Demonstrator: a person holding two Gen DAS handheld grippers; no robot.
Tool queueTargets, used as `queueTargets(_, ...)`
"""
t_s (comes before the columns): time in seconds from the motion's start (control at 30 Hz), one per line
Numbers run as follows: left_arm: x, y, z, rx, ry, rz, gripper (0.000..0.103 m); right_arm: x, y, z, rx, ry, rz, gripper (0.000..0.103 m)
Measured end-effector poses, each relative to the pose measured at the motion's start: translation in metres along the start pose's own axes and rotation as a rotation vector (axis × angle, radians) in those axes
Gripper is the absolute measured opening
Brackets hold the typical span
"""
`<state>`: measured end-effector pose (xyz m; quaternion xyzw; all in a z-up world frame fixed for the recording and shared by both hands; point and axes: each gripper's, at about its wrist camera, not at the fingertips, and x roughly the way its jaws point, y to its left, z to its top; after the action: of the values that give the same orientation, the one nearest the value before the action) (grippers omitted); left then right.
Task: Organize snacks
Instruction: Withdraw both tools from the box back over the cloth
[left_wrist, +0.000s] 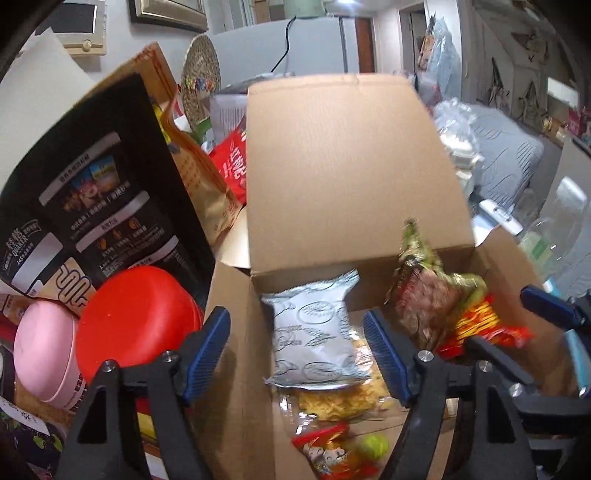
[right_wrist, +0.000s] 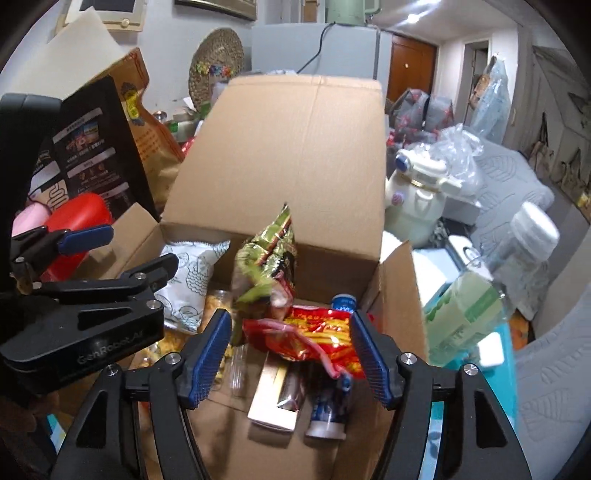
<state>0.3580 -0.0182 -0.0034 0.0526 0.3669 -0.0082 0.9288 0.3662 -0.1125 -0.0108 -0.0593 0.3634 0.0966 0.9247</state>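
Cardboard makes up the open box (right_wrist: 273, 155), its tall back flap standing upright, and the snacks are already inside it. A silver-white packet (left_wrist: 314, 332) leans against the back wall on the left side, a green-and-brown packet (right_wrist: 269, 258) stands tilted near the middle, and a red-and-yellow packet (right_wrist: 317, 336) lies over a white carton (right_wrist: 271, 398) and a blue-and-white tube (right_wrist: 327, 413) on the floor of the box. In its own view, the left hand-held gripper (left_wrist: 299, 354) has its jaws about half apart with the silver-white packet between them, but the pads (left_wrist: 205, 350) do not press on it; nothing is held. The right hand-held gripper (right_wrist: 291, 358) is likewise about half open around the red-and-yellow packet, its pads (right_wrist: 207, 358) clear of the wrapper, so it grips nothing either. Both read as releases just after placing. To finish the step well, I would lift each gripper straight away from the box without closing, keeping the pads off the crinkly wrappers so nothing is dragged out. The tilted green-and-brown packet looks likely to topple; leave it room. More goods wait to the left: a black bag (left_wrist: 99, 206), a red lid (left_wrist: 136, 321) and a pink tub (left_wrist: 46, 354).
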Motion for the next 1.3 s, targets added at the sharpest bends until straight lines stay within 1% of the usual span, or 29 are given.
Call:
queueTargets(0.27,-0.042,-0.001,-0.002,-0.002,-0.085,-0.045,0.075,-0.045,0.004,-0.003,-0.007,-0.063,0.006,0.067)
queueTargets(0.37,-0.064,-0.001,-0.002,0.002,-0.124,-0.042,0.075,-0.067,0.005,-0.006,0.002,-0.090,-0.024,0.067)
queueTargets(0.43,-0.082,-0.002,-0.003,0.006,-0.150,-0.047,0.075,-0.082,0.005,-0.008,0.005,-0.115,-0.027,0.069)
queueTargets(0.57,-0.124,-0.003,-0.011,0.010,-0.215,-0.055,0.075,-0.114,0.005,-0.013,0.022,-0.152,-0.004,0.069)
queueTargets(0.73,-0.167,-0.009,-0.022,0.040,-0.267,-0.055,0.075,-0.151,0.009,-0.023,0.029,-0.194,-0.012,0.069)
queueTargets(0.83,-0.188,-0.014,-0.028,0.047,-0.288,-0.077,0.075,-0.174,0.010,-0.031,0.033,-0.214,-0.012,0.072)
queueTargets(1.0,-0.220,-0.025,-0.043,0.071,-0.320,-0.125,0.075,-0.208,0.011,-0.046,0.032,-0.248,-0.029,0.072)
queueTargets(1.07,-0.227,-0.029,-0.049,0.080,-0.324,-0.141,0.077,-0.221,0.009,-0.055,0.034,-0.257,-0.042,0.072)
queueTargets(1.1,-0.229,-0.031,-0.051,0.085,-0.320,-0.145,0.081,-0.225,0.008,-0.060,0.035,-0.258,-0.052,0.073)
queueTargets(1.13,-0.232,-0.033,-0.054,0.084,-0.318,-0.151,0.082,-0.229,0.007,-0.065,0.039,-0.259,-0.062,0.075)
queueTargets(1.2,-0.235,-0.036,-0.063,0.085,-0.322,-0.172,0.082,-0.236,0.004,-0.075,0.048,-0.260,-0.075,0.077)
queueTargets(1.3,-0.236,-0.043,-0.075,0.096,-0.307,-0.197,0.082,-0.242,0.000,-0.090,0.068,-0.245,-0.086,0.077)
